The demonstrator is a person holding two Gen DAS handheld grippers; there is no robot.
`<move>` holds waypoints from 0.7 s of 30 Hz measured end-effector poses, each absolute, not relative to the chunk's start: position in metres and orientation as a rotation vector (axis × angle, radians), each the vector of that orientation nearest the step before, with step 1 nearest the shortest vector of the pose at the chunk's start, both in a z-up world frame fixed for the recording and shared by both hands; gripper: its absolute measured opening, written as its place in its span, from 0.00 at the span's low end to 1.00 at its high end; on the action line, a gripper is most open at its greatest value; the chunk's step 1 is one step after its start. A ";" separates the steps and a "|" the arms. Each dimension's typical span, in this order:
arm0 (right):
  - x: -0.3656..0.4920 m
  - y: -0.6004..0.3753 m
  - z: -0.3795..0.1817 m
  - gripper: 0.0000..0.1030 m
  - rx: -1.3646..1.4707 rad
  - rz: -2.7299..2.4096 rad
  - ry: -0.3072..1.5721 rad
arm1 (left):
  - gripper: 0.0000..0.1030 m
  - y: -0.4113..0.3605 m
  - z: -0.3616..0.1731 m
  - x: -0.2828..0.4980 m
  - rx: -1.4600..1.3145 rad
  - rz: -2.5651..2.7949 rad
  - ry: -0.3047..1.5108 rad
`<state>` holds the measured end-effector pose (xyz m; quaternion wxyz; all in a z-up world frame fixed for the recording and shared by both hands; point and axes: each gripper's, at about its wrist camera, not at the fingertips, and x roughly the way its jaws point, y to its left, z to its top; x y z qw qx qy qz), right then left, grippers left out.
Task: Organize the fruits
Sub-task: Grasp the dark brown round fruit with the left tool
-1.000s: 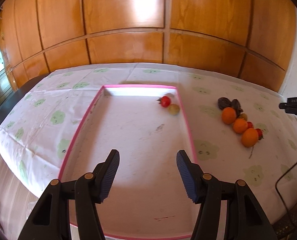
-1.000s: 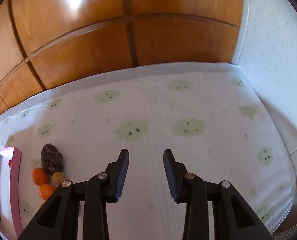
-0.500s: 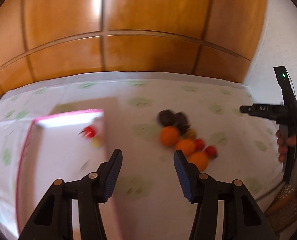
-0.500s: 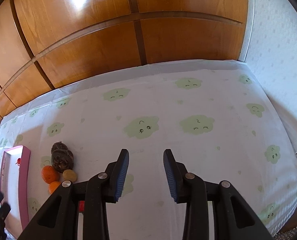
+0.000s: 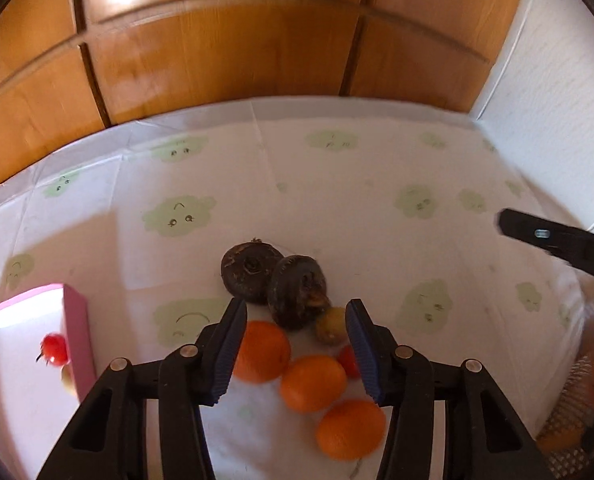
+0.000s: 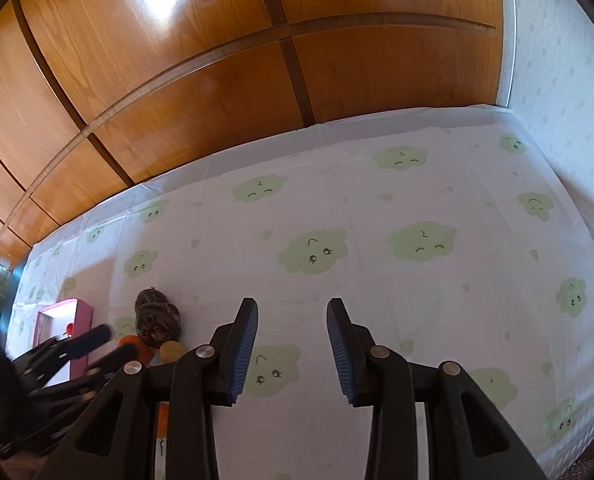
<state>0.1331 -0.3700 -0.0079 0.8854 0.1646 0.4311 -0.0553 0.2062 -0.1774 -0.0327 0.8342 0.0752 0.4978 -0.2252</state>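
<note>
A fruit pile lies on the cloud-print tablecloth: three oranges [image 5: 312, 382], two dark brown round fruits [image 5: 297, 296], a small yellow-green fruit [image 5: 331, 325] and a small red one [image 5: 348, 360]. My left gripper [image 5: 295, 346] is open and empty, hovering just above the pile with the oranges between its fingers. A pink-rimmed tray [image 5: 76, 332] at the left holds a red tomato [image 5: 53, 348]. My right gripper [image 6: 291, 348] is open and empty over bare cloth, right of the pile [image 6: 155, 320]. The left gripper's fingers [image 6: 93, 338] show at its left.
A wooden panelled wall [image 5: 233, 52] runs behind the table and a white wall [image 6: 557, 60] bounds it on the right. The right gripper's body [image 5: 557, 240] and the hand holding it show at the right of the left wrist view.
My left gripper swung right from over the tray to just above the fruit pile, staying open. The right gripper drifted slightly, and the left gripper came into its view.
</note>
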 end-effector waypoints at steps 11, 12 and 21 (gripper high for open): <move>0.135 -0.373 -0.008 0.35 0.361 -0.097 0.905 | 0.36 -0.205 -0.049 0.220 0.213 -0.523 1.055; 0.135 -0.373 -0.008 0.35 0.360 -0.099 0.907 | 0.36 -0.206 -0.048 0.220 0.203 -0.537 1.059; 0.136 -0.373 -0.011 0.35 0.365 -0.106 0.919 | 0.37 -0.229 -0.047 0.215 0.252 -0.606 1.060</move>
